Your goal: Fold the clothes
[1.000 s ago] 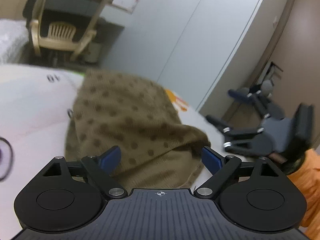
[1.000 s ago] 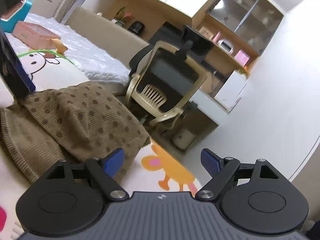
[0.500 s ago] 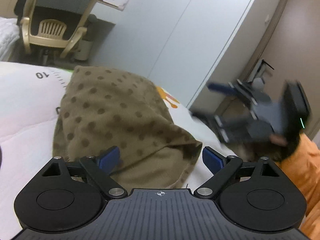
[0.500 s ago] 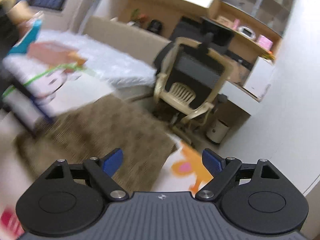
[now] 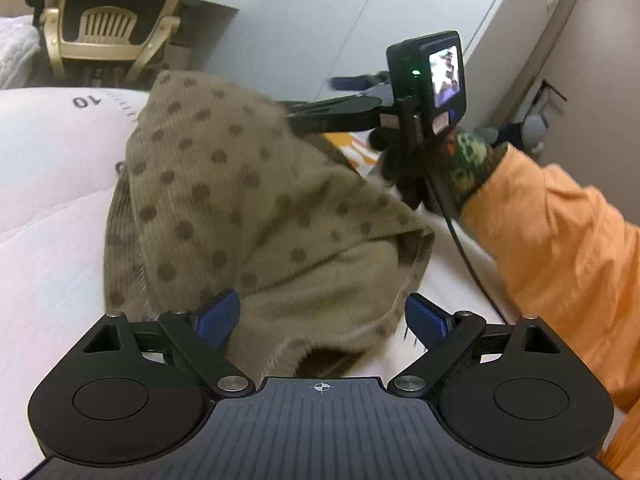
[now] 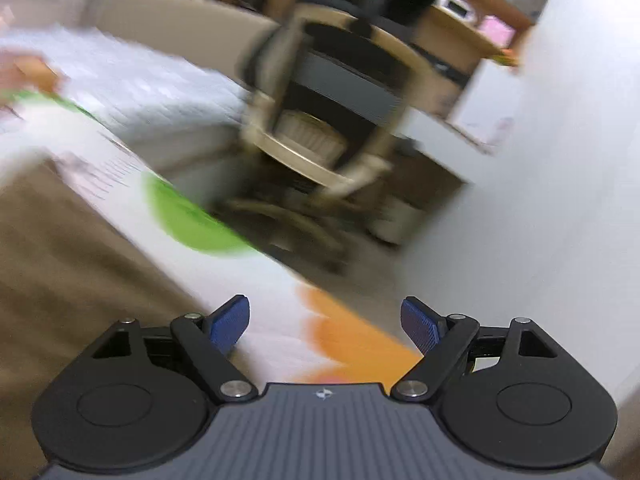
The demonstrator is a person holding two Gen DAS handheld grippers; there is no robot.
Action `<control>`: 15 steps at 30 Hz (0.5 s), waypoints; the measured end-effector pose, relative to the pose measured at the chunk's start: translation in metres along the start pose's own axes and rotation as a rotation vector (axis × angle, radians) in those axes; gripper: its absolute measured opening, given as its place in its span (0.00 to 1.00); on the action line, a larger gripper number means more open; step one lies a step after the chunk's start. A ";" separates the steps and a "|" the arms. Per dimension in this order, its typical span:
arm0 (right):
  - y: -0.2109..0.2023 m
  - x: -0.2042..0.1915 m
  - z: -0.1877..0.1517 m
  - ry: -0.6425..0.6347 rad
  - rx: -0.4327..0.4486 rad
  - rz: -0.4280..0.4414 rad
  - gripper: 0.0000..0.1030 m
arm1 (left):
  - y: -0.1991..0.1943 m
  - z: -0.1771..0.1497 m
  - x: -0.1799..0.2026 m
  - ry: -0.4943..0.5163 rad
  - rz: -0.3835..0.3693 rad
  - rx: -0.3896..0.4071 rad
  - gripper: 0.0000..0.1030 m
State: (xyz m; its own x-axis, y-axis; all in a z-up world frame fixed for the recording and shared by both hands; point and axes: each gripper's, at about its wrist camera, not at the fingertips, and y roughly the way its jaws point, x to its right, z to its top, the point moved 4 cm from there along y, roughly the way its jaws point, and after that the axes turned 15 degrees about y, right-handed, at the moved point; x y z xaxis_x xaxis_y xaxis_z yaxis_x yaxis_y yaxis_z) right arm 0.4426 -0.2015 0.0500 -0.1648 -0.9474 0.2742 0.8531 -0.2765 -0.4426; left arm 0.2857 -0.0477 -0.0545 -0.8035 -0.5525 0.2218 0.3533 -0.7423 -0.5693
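On the bed (image 5: pixel 36 208), the garment (image 5: pixel 240 200) lies bunched before my left gripper (image 5: pixel 322 316), jaws spread and empty, likely lining up on the near hem. My right gripper (image 6: pixel 326 322), also spread and empty, swings beside it; blur hides its aim.

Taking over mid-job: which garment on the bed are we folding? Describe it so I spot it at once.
Start from the white quilted bed cover. On it, right in front of the open left gripper, lies a bunched brown garment. It is the only ribbed tan fabric with darker brown polka dots, unlike the person's plain orange sleeve to its right.
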 end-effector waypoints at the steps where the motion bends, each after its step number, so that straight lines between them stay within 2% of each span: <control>1: -0.006 0.010 -0.003 0.027 -0.004 0.005 0.80 | -0.003 -0.001 -0.002 -0.009 0.002 -0.007 0.91; 4: -0.046 0.033 -0.009 0.172 0.001 0.124 0.80 | -0.023 0.011 -0.009 -0.036 -0.011 0.023 0.91; 6: -0.077 0.038 -0.012 0.264 0.002 0.266 0.82 | -0.040 0.026 -0.018 -0.041 0.021 0.085 0.92; 8: -0.104 0.032 -0.022 0.292 -0.011 0.418 0.87 | -0.052 0.042 -0.035 -0.076 0.084 0.145 0.93; 10: -0.120 0.017 -0.039 0.234 -0.056 0.502 0.87 | -0.050 0.050 -0.053 -0.133 0.124 0.162 0.93; 11: -0.123 0.009 -0.049 0.168 -0.079 0.496 0.87 | -0.046 0.052 -0.061 -0.155 0.143 0.155 0.93; 13: -0.121 0.002 -0.075 -0.005 -0.092 0.376 0.87 | -0.032 0.049 -0.073 -0.166 0.183 0.103 0.93; 15: -0.123 0.012 -0.083 -0.020 -0.093 0.329 0.90 | -0.019 0.044 -0.077 -0.138 0.219 0.031 0.93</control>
State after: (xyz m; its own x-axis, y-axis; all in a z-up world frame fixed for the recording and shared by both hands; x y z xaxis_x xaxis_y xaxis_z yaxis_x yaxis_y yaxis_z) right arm 0.2952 -0.1923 0.0371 0.1224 -0.9852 0.1198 0.8099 0.0294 -0.5858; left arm 0.3620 -0.0077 -0.0264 -0.6335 -0.7466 0.2030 0.5280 -0.6090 -0.5919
